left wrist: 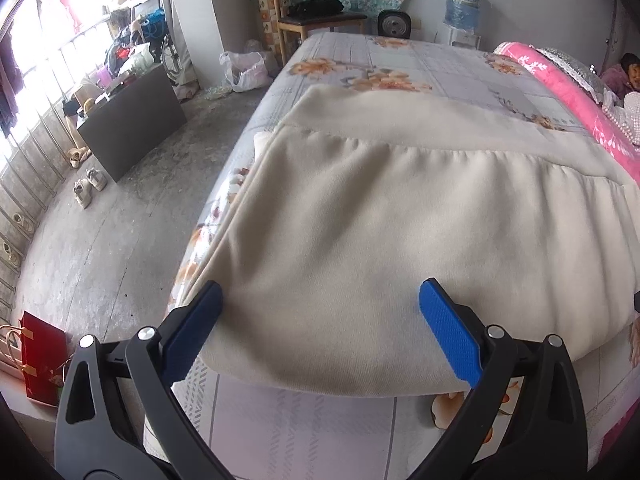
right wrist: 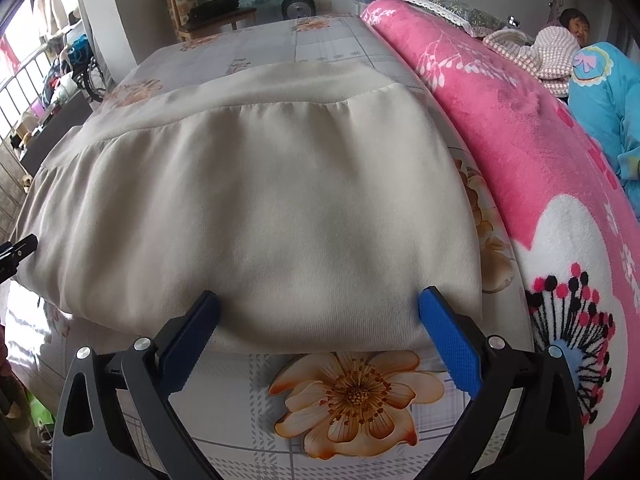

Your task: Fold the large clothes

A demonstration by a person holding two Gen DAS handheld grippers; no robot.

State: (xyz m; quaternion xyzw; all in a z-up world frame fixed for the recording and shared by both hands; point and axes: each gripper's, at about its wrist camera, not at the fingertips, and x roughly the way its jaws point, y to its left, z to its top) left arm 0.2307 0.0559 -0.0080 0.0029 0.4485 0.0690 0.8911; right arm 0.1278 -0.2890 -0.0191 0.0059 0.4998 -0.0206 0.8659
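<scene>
The left tongs (left wrist: 320,300) stand spread wide and empty over the near edge of the folded cream fleece garment (left wrist: 380,216), which lies on the floral-print bed (left wrist: 360,60); bare grey concrete floor (left wrist: 120,240) opens to the left.

The right tongs (right wrist: 318,306), likewise released, straddle the garment's near right corner (right wrist: 260,200), with the rolled pink plush blanket (right wrist: 520,140) just beside its right edge.
</scene>
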